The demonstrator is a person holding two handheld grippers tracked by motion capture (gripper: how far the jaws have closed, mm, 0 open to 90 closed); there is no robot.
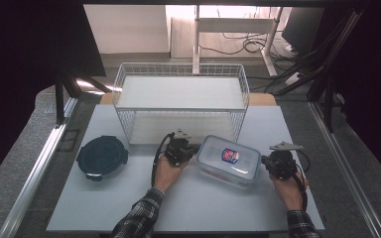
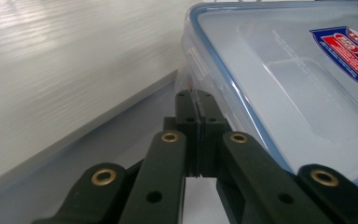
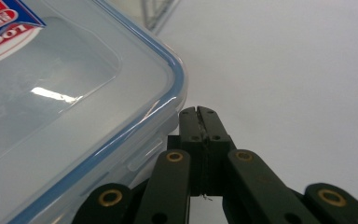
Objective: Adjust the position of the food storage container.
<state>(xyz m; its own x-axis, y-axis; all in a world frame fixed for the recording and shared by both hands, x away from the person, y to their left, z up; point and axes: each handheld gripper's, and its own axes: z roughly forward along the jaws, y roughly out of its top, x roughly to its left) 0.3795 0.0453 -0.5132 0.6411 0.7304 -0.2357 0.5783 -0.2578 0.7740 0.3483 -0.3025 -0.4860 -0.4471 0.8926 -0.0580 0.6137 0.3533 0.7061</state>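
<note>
Clear plastic with a blue-edged lid, the rectangular container [image 1: 227,160] lies on the white tabletop [image 1: 129,203] just in front of the wire basket [image 1: 181,99], its long axis running across from the left hand toward the right and tilted slightly. The left claw [image 1: 192,148] sits at the container's left end and the right claw [image 1: 264,161] at its right end, so the box lies between the two, each about equally near. In the left gripper view the left claw [image 2: 195,95] is clenched on nothing, its tips at the side wall below the lid rim; whether they touch it I cannot tell. In the right gripper view the right claw [image 3: 197,112] is likewise clenched and empty, just beside the lid's corner. A dark round lidded container [image 1: 101,156] rests well apart to the left. Judging from this, the coming move is likely a two-sided press or nudge along the long axis.
</note>
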